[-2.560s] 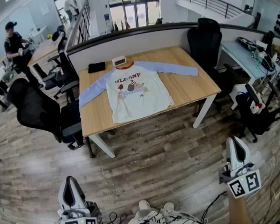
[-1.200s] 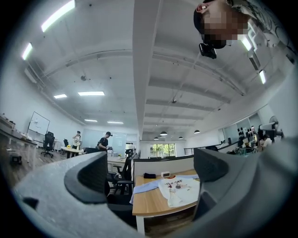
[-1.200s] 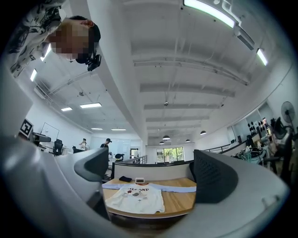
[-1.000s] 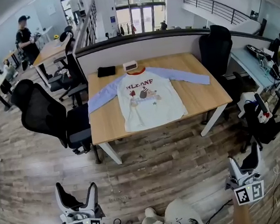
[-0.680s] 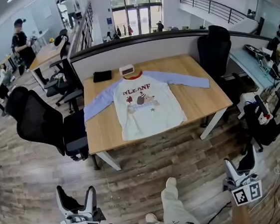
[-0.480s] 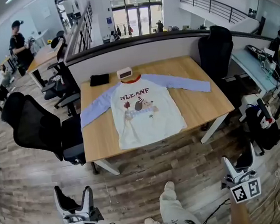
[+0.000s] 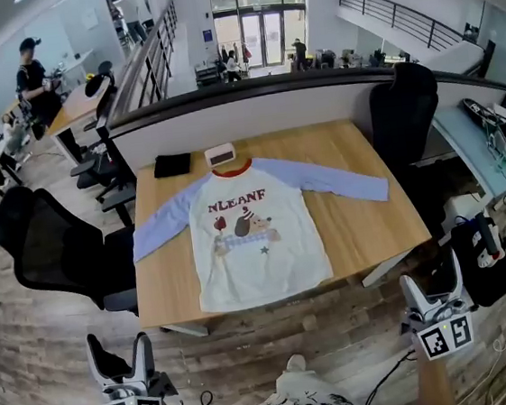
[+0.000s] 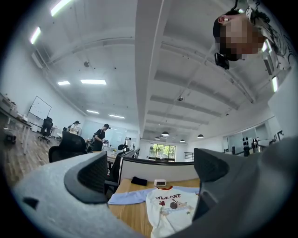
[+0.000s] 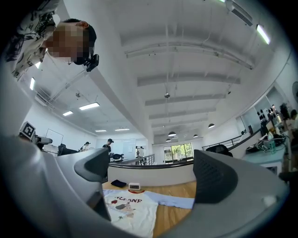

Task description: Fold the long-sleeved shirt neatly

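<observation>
Left gripper: held low before the table, fingers apart, nothing between them.
Black pouch: far left corner of the tabletop.
White box: far edge, just beside the collar.
Long-sleeved shirt: flat, print up, mid-tabletop, sleeves spread, hem at near edge.
Right gripper: low, fingers apart, empty.
</observation>
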`<state>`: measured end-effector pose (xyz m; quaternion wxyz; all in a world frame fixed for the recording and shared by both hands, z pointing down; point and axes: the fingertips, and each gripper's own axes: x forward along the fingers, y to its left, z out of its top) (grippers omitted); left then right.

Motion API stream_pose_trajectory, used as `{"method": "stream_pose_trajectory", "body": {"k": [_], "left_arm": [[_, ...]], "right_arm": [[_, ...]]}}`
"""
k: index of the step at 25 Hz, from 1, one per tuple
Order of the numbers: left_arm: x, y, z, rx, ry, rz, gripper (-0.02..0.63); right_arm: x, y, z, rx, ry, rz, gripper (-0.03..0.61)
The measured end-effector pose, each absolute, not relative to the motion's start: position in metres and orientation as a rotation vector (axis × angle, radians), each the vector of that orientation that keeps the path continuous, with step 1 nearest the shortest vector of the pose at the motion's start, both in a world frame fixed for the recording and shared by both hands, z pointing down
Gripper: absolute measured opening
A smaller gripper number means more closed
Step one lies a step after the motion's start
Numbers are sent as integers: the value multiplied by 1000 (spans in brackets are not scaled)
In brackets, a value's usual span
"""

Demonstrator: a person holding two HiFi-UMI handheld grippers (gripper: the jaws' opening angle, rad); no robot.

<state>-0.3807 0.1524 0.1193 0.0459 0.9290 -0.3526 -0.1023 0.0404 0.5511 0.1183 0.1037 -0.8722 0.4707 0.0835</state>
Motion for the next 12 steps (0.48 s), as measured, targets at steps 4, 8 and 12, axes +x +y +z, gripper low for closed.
{"method": "stream_pose_trajectory", "body": {"k": [4, 8, 12], "left_arm": [[-361, 141, 124, 2797, -1108, -305, 571], [-341, 121, 133, 2765, -1094, -282, 571], [-317, 85, 138, 2765, -1066, -268, 571]], "right_arm": [[76, 531, 125, -2555, 1411, 204, 563], [98, 509, 133, -2548, 1427, 159, 563], [117, 479, 138, -2561, 1431, 136, 563]]}}
